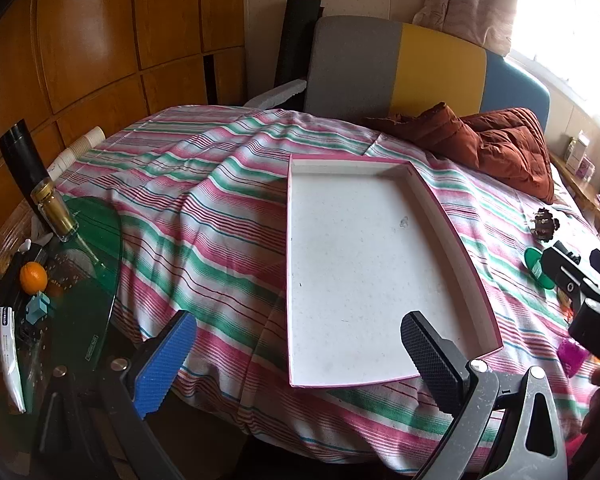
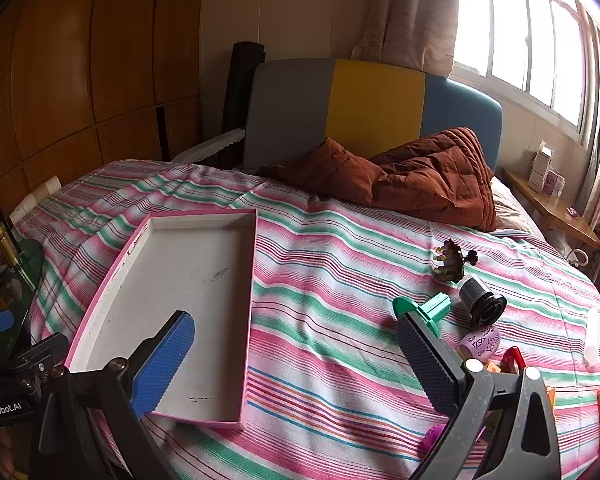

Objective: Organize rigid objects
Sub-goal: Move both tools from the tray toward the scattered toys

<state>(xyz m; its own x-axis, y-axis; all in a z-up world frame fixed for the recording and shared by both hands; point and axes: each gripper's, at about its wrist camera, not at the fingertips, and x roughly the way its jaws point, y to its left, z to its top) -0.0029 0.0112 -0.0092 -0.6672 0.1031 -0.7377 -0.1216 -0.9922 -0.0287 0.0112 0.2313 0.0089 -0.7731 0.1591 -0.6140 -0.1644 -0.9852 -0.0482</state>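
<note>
The task's things are a group of small rigid objects lying on the striped bedspread (image 2: pixel 340 264), well to the right of the pink-edged tray (image 2: pixel 172 304). Nearest the tray is a green plastic piece (image 2: pixel 424 308); just beyond it a black cylinder (image 2: pixel 482 300) lies on its side, with a dark claw-shaped clip (image 2: pixel 452 262) farther up the bed. A lilac patterned piece (image 2: pixel 482 342) and a red piece (image 2: pixel 512 358) are seen closer in, partly hidden behind the right gripper's frame. The tray itself is seen empty, its white floor bare.

The right gripper (image 2: pixel 296 360) is held above the bedspread between the tray and the objects, jaws spread wide with nothing between them. The left gripper (image 1: pixel 300 360) is held over the tray's near end, likewise wide open and empty.

The step in hand is judged to be the first pick. It would be done best if the green piece were taken first, since it is nearest and unobstructed; the jaws should be brought down astride its narrow stem rather than its flat disc. The soft bedding should be expected to yield, so the object should be closed on firmly before lifting. The tray could be steadied by the left gripper.
</note>
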